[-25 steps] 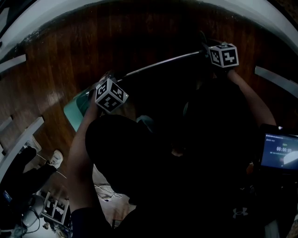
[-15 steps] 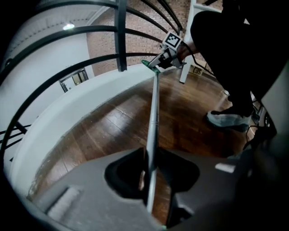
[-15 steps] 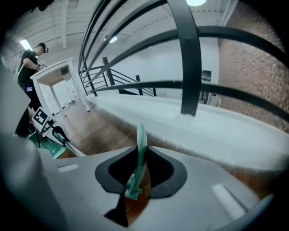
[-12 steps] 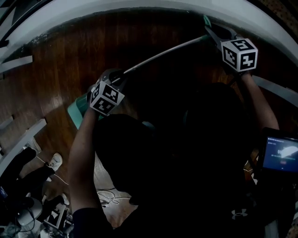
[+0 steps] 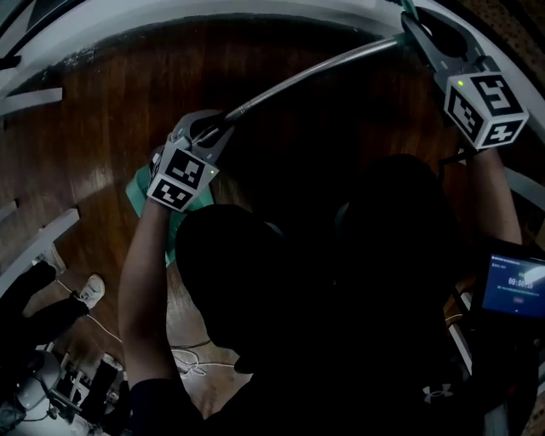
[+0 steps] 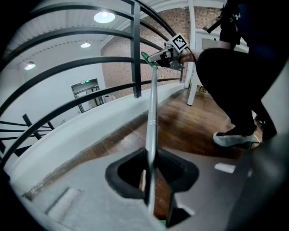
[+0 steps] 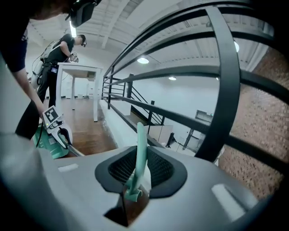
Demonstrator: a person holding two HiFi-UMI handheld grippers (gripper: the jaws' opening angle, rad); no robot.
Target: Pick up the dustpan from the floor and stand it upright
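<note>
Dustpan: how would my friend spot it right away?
Look at the dark wooden floor beside the curved white ledge. The dustpan has a mint-green scoop low down and a long silver pole slanting up. Nothing else is green with a shiny pole.

Head view: the left forearm [image 5: 136, 281] runs up from 7 o'clock to the left tool [image 5: 217, 128], which sits at about 10 o'clock and points toward 1 o'clock. Its jaws are closing. The metal shaft [image 5: 315, 72] passes between them, and the pads bear on both of its sides.

The right forearm [image 5: 498, 200] rises along the 3 o'clock edge to the right tool [image 5: 421, 38], which is held at about 1 o'clock and points toward 11 o'clock. Its jaws are clamped on the green handle end [image 7: 139, 153], with a pad against each flat side.

The two tools are well apart, each gripping one end of the same shaft.
</note>
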